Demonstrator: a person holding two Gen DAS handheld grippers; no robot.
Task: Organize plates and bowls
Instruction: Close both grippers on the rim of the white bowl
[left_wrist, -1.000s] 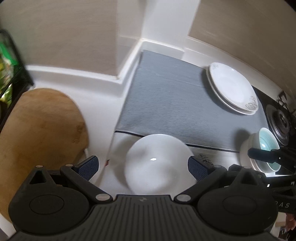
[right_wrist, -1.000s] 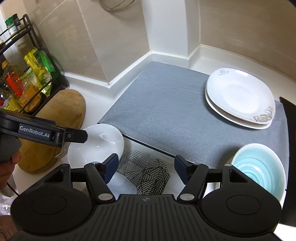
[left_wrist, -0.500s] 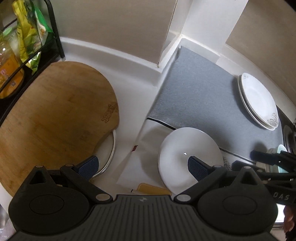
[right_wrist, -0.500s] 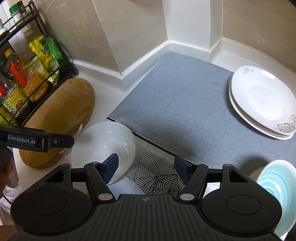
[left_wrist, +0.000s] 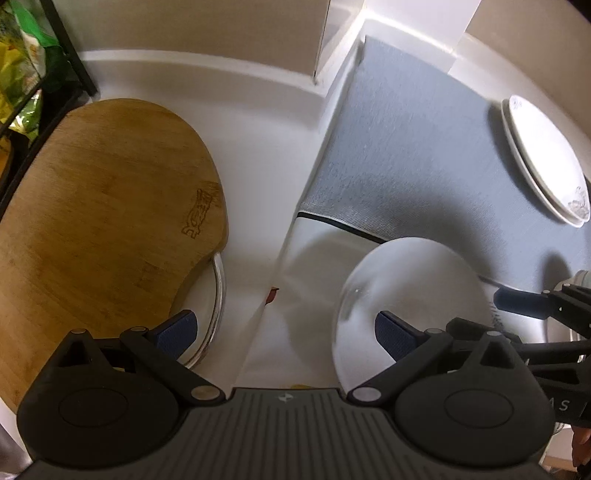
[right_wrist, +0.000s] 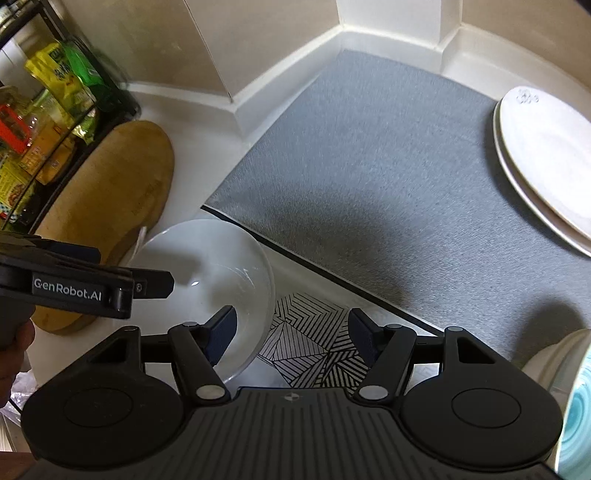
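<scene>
The left gripper (left_wrist: 284, 326) hung with its jaws wide apart and empty, its right pad over the near-left part of the white bowl (left_wrist: 410, 306), probably so that one finger could go inside the rim and one outside for a pinch. The right gripper (right_wrist: 288, 332) was likewise spread and holding nothing, above the striped mat (right_wrist: 310, 347), with the bowl at its left finger and the turquoise bowl (right_wrist: 576, 417) far to its right. The white bowl was plain, glossy and deep, sitting upright just short of the grey mat (right_wrist: 369, 184), whose far right side carried the stacked plates (right_wrist: 546, 158).
</scene>
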